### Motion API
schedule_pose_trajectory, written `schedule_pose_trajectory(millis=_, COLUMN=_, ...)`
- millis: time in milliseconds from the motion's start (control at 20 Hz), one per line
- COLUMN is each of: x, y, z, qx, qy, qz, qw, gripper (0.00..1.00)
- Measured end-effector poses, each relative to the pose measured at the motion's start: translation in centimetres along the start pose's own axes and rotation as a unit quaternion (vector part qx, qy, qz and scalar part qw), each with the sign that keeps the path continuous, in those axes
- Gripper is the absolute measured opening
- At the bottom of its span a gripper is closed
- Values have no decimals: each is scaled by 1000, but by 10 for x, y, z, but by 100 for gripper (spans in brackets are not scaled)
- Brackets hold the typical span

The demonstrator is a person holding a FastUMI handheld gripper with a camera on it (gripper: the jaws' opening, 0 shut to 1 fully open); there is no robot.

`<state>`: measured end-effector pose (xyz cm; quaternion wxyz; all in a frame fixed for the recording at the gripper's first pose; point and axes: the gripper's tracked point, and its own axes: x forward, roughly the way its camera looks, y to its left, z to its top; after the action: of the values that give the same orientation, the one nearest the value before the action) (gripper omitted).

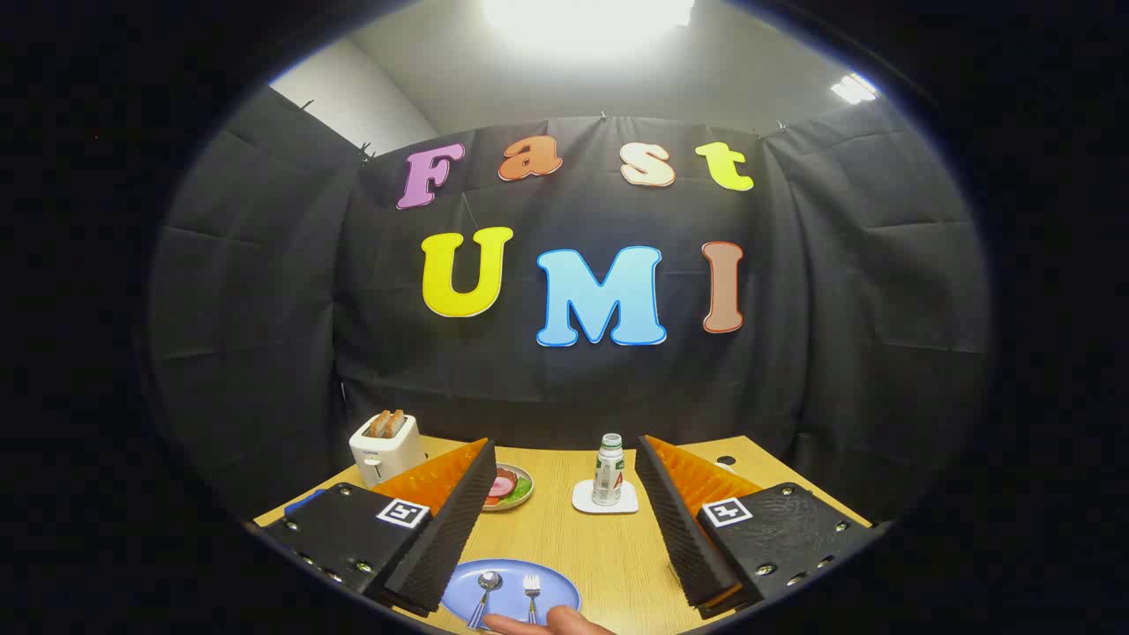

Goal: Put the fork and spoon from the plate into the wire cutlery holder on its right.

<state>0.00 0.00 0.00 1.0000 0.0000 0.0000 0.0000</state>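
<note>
- While the gripper (564, 529) hangs above the pale wooden counter (600, 547) with its fingers spread wide and holding nothing, the task's things lie near, low between the two fingers: a round light-blue plate (467, 589) carrying a small metal spoon (487, 586) on the left and a small metal fork (531, 589) just right of it, side by side and apart.
- A person's hand (551, 624) shows at the near rim of the plate, close to the fork's handle; I cannot tell whether it touches either.
- To do this step well, I judge the gripper should tip down toward the plate, narrow its fingers and close across one handle only, since the two utensils lie close.
- Both look thin, smooth and flat, so lying flush on a slick plate they may slide; a grip low across the handle seems safest.
- The finger pads show a ribbed, grippy surface, which should help on polished metal.
- Farther off stand a white toaster (385, 448) with bread at far left, a small dish of food (512, 487) beside it, and a small bottle (608, 471) upright on a white square coaster (605, 503).
</note>
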Motion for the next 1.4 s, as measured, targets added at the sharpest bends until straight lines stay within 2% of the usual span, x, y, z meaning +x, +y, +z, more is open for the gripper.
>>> schedule_pose_trajectory(millis=350, x=-3, y=12, z=-9, qx=-11, qy=21, qz=9, qw=1000, gripper=97)
schedule_pose_trajectory(millis=700, x=1, y=22, z=-9, qx=-36, qy=16, qz=9, qw=999, gripper=97)
schedule_pose_trajectory(millis=1100, x=3, y=33, z=-45, qx=-64, qy=64, qz=23, qw=996, gripper=97)
schedule_pose_trajectory(millis=1400, x=7, y=39, z=-90, qx=-53, qy=125, qz=33, qw=990, gripper=95)
